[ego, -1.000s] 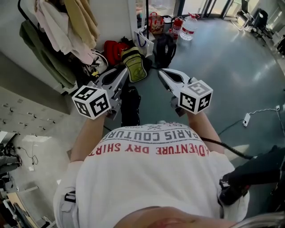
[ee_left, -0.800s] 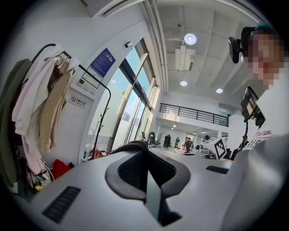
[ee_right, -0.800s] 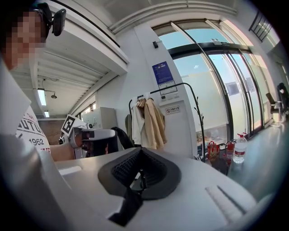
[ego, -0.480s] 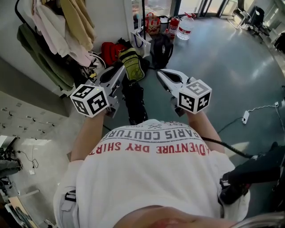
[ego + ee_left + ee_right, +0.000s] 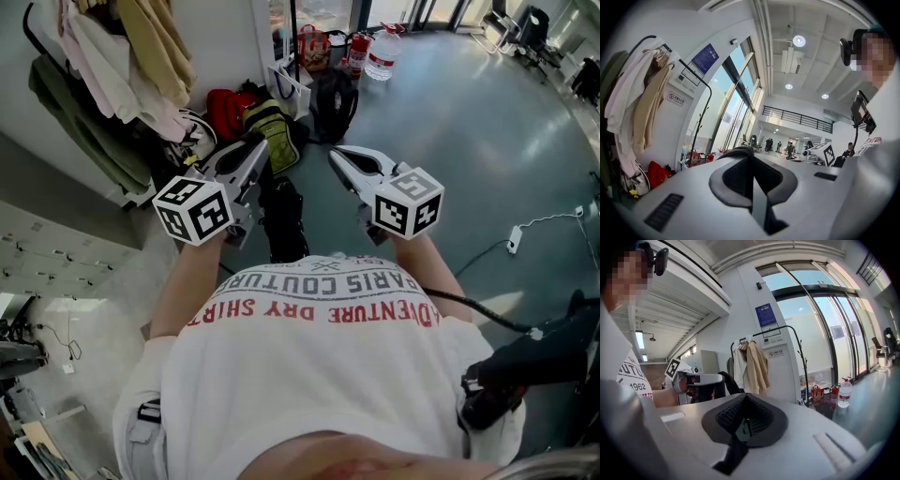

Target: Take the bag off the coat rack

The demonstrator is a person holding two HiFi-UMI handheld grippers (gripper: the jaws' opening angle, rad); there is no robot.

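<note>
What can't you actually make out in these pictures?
Head view: lower end of the black bag, hidden behind the person's shirt.
Head view: tops of the hanging clothes, cut off by the upper edge.
Right gripper view: blue wall notice, print too small.
Left gripper view: distant people, too small.

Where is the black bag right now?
In the head view the black bag hangs from the shut left gripper, low between it and the right gripper, to the right of the hanging clothes.

water jug (image 5: 381,58) | fire extinguisher (image 5: 355,53) | hanging clothes (image 5: 155,47) | power strip (image 5: 513,242)
</note>
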